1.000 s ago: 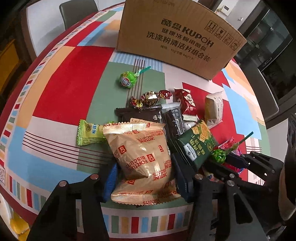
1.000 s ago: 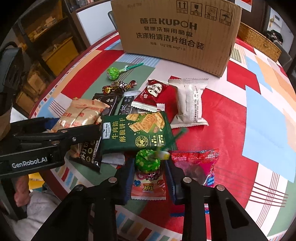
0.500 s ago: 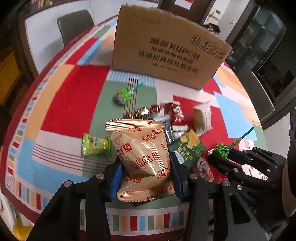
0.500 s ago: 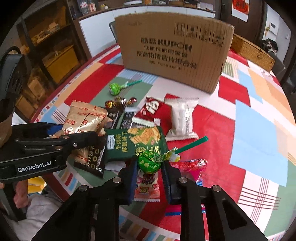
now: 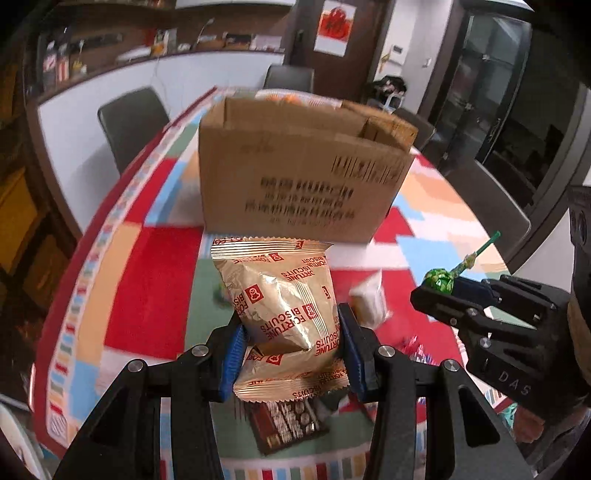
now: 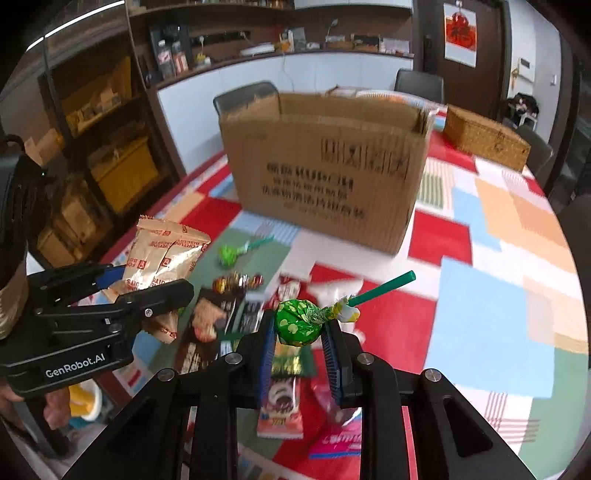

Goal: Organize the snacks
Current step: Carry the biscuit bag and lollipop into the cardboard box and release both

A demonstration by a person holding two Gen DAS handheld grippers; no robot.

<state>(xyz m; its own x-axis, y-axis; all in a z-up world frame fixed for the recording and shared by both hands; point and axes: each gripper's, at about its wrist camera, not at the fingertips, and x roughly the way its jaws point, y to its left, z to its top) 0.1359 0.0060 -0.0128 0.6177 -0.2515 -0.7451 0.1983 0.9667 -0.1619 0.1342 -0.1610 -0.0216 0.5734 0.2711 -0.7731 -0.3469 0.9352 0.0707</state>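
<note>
Both grippers have risen off the surface (image 5: pixel 147 266), the left gripper (image 5: pixel 291 349) clamping fortune biscuit packets (image 5: pixel 284 295), the right gripper (image 6: pixel 299 345) pinching a green lollipop (image 6: pixel 297 322), likely bound for the cardboard box (image 6: pixel 325 166).

Dark chair (image 5: pixel 129 122) behind table, wicker basket (image 6: pixel 484 136) far right, red wall poster (image 6: pixel 460 33)

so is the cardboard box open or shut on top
Open: the cardboard box stands upright with its top flaps raised, and something orange shows inside above the rim.
</note>
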